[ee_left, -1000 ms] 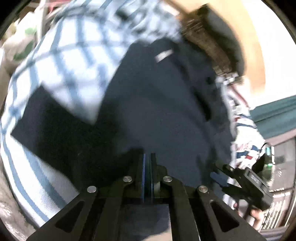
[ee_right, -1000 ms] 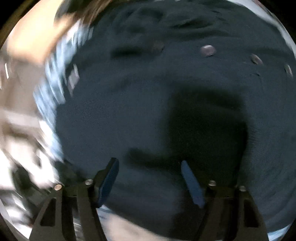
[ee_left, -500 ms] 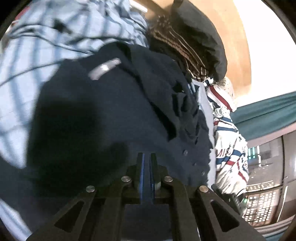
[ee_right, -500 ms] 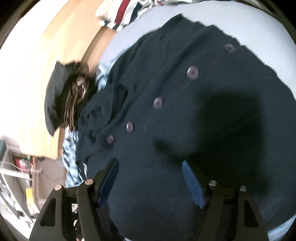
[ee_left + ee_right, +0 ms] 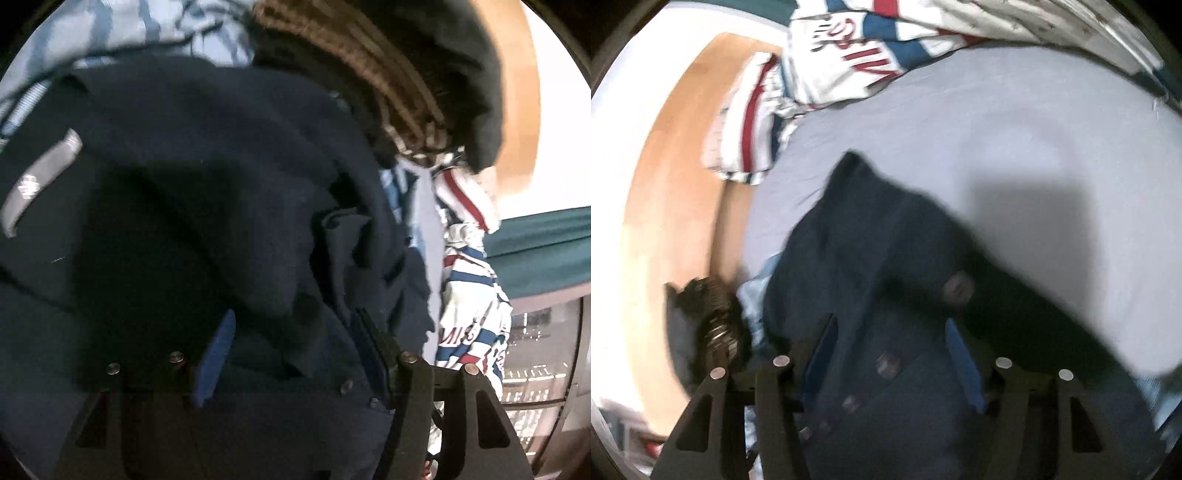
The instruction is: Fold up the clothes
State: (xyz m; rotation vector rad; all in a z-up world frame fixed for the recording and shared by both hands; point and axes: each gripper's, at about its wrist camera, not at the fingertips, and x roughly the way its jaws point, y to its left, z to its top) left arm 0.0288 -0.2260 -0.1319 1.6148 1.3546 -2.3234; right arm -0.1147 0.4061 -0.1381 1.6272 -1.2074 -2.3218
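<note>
A dark navy buttoned garment [image 5: 184, 221] lies crumpled under my left gripper [image 5: 295, 343], a grey neck label [image 5: 37, 181] at its left. The left jaws are opening, and a bunched fold of navy cloth sits loosely between the blue pads [image 5: 218, 354]. In the right wrist view the same garment [image 5: 879, 258] stretches over a pale sheet [image 5: 1015, 147], with a row of buttons [image 5: 886, 365] running down it. My right gripper [image 5: 890, 350] hangs over the button strip. Its jaws are closing with cloth between them, and the pads stand apart from it.
A white garment with red and blue stripes [image 5: 827, 55] lies bunched at the far edge of the sheet and shows as the striped garment [image 5: 472, 295] in the left view. A dark brown-striped garment [image 5: 406, 74] and blue checked cloth [image 5: 129, 29] lie beyond. A wooden surface [image 5: 672, 184] borders the bed.
The left jaws went from shut to open while that gripper slid across the navy garment toward its crumpled edge. The right view shifted so the pale sheet and striped garment now show.
</note>
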